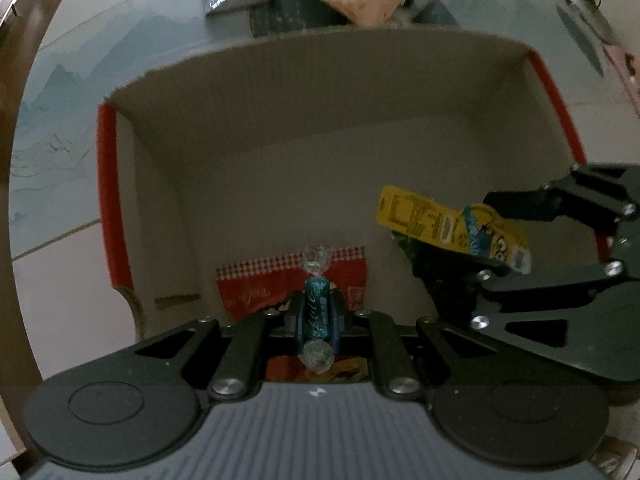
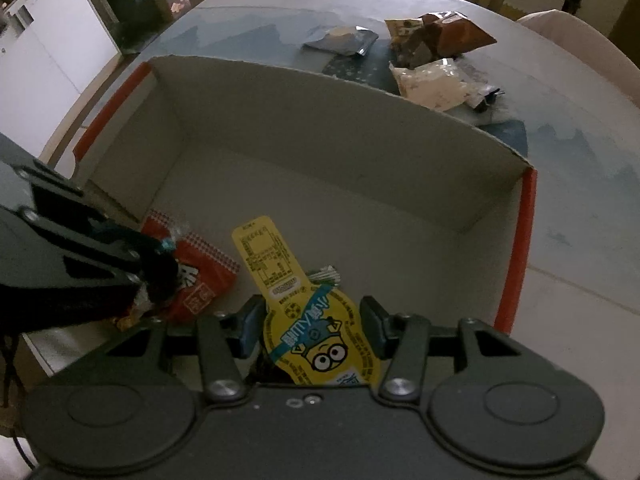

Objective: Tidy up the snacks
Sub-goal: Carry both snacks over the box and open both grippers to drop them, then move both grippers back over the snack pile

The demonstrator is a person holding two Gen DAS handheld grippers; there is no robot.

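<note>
Left gripper (image 1: pixel 316 316) pinches a blue wrapped candy (image 1: pixel 317 312); right gripper (image 2: pixel 313 326) stands wide around a yellow packet (image 2: pixel 316 332), contact unclear; only the right view shows its cartoon face.

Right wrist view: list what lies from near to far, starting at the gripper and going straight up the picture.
right gripper → yellow cartoon snack pack between its fingers → bare cardboard box floor → box far wall → white snack bag on the table → brown snack bags
</note>
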